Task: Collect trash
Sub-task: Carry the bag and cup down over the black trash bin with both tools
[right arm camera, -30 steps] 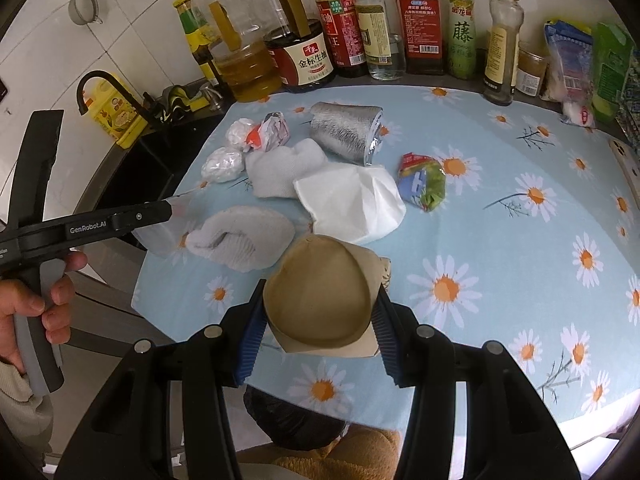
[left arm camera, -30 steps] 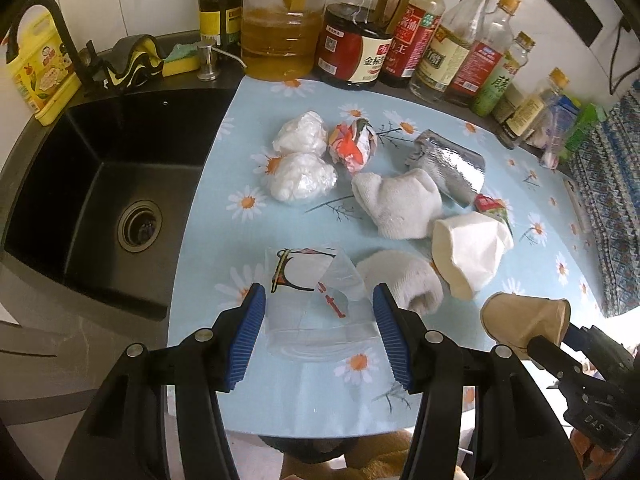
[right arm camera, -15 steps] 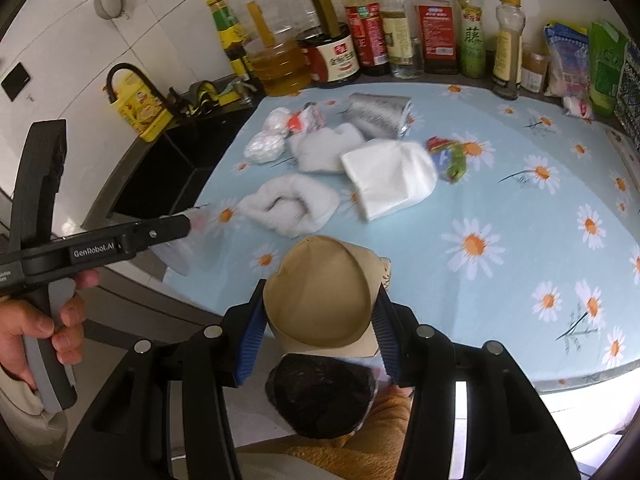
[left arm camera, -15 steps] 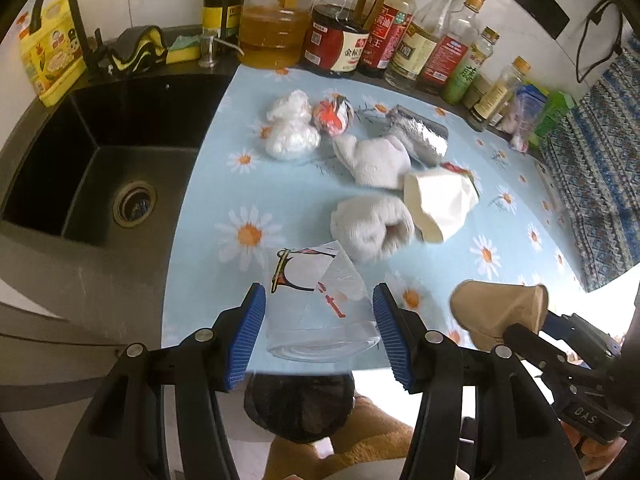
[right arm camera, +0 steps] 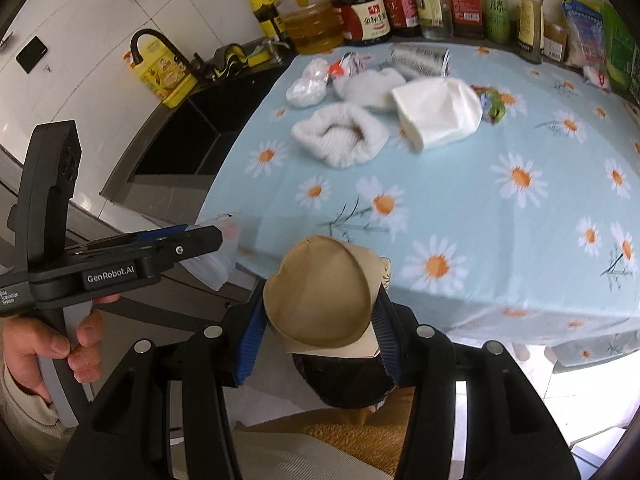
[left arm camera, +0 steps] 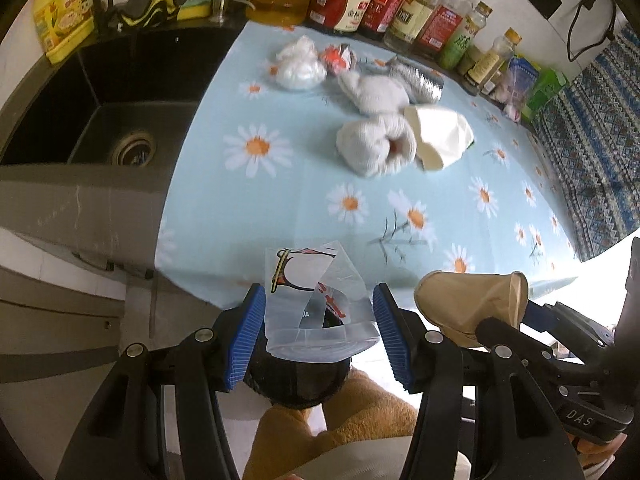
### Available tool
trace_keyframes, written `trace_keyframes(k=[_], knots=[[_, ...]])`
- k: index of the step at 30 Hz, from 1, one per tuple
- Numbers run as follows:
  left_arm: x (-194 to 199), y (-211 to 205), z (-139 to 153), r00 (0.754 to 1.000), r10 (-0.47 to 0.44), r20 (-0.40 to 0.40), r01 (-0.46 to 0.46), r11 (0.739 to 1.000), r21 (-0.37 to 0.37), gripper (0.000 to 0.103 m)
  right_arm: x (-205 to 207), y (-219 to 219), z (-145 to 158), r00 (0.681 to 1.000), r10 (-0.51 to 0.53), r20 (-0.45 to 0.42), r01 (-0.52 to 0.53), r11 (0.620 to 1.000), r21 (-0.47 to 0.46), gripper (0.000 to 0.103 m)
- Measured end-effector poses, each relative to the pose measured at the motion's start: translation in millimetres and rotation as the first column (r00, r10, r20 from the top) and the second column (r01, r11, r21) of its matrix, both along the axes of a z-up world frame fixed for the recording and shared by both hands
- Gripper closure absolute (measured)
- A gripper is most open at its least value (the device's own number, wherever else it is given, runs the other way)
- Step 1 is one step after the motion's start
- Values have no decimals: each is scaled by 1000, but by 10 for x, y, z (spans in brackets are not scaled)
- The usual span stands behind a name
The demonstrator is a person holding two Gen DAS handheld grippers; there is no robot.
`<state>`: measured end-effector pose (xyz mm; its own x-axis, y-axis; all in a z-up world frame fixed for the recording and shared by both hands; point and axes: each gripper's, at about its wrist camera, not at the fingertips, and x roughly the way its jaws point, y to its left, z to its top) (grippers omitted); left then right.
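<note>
Daisy-print tablecloth (left arm camera: 320,216), trash piled at 12 o'clock.
Only the right view shows the hand (right arm camera: 48,348); left gripper (left arm camera: 320,328) pinches a clear plastic cup (left arm camera: 316,312), right gripper (right arm camera: 318,332) pinches a brown paper cup (right arm camera: 320,300), both angled downward.

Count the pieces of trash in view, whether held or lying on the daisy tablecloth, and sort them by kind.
Cups: 3 (clear plastic cup, brown paper cup, crushed white cup)
Fluffy white wads: 2
Crumpled white plastic bags: 2
Printed wrappers: 2 (red-and-white wrapper, green wrapper)
Silver foil pack: 1
Total: 10
</note>
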<state>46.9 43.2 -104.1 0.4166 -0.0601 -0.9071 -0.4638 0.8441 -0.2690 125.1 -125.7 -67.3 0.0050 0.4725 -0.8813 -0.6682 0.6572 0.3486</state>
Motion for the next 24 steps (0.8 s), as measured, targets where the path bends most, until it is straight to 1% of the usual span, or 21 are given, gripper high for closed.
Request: trace_keyframes(k=[9, 14, 18, 20, 24], knots=[[-192, -126, -299, 999, -30, -31, 28, 998, -57, 49, -200, -59, -268, 997, -9, -75, 7, 999, -34, 53], [-292, -153, -539, 998, -33, -44, 28, 993, -113, 49, -271, -99, -466, 993, -20, -120, 13, 998, -56, 53], [-372, -201, -781, 996, -44, -82, 32, 989, -145, 49, -308, -135, -664, 988, -31, -154, 18, 997, -80, 53], [-400, -207, -864, 994, -46, -94, 31, 987, -158, 49, -314, -151, -757, 983, -37, -178, 22, 996, -87, 53], [-436, -196, -1029, 992, -38, -119, 15, 983, -184, 49, -328, -162, -945, 978, -45, -202, 18, 991, -131, 53]])
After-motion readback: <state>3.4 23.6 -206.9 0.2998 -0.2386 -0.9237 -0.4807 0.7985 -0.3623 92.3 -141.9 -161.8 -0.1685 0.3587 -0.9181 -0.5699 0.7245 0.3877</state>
